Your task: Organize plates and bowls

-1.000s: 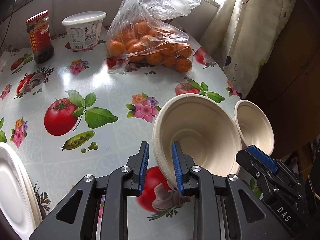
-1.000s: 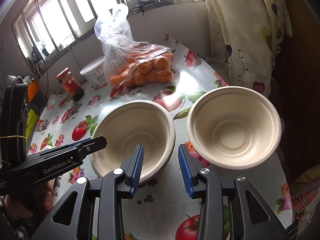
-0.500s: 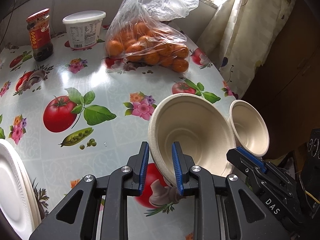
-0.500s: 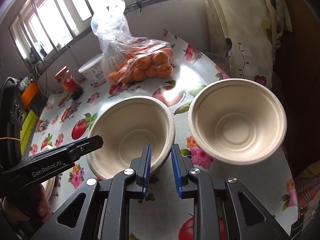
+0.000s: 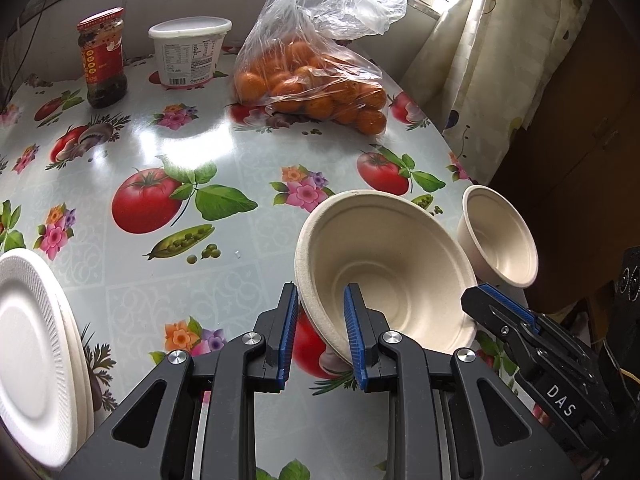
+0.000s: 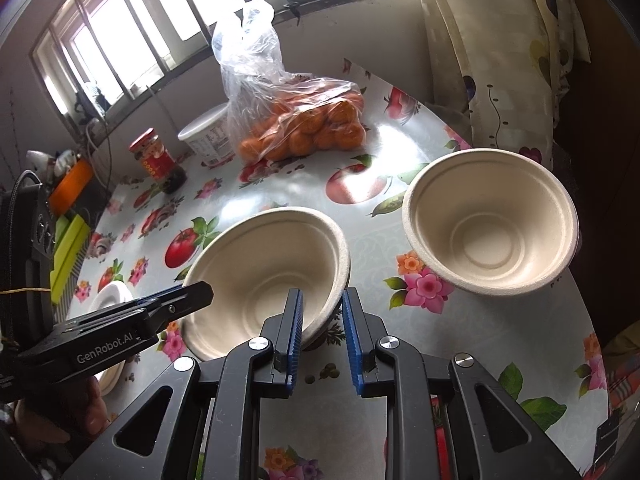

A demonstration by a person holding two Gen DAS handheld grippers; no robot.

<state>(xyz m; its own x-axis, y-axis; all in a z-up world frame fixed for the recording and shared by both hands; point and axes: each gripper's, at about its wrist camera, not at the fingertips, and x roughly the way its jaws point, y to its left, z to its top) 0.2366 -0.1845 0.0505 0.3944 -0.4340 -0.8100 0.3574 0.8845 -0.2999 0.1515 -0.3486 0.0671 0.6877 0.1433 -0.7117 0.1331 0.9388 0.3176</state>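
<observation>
A beige paper bowl (image 5: 392, 264) is tilted above the flowered tablecloth. My left gripper (image 5: 320, 292) is shut on its near rim, one pad inside and one outside. The same bowl (image 6: 256, 272) shows in the right wrist view. There my right gripper (image 6: 322, 294) is shut on its right rim, and the left gripper (image 6: 200, 290) sits at its left rim. The right gripper (image 5: 476, 292) also shows at the bowl's far side. A second beige bowl (image 6: 492, 232) stands upright and apart near the table's right edge (image 5: 504, 236). Stacked white plates (image 5: 32, 360) lie at the far left.
At the back of the table are a plastic bag of oranges (image 5: 316, 80), a red-lidded jar (image 5: 102, 60) and a white tub (image 5: 190, 52). A curtain (image 5: 480, 60) hangs past the table's rounded right edge. Open tablecloth (image 5: 168, 152) lies between the bowls and these items.
The right gripper's jaws have come together from open onto the near bowl's rim. The left gripper, still on that bowl, has drifted a little left, away from the second bowl.
</observation>
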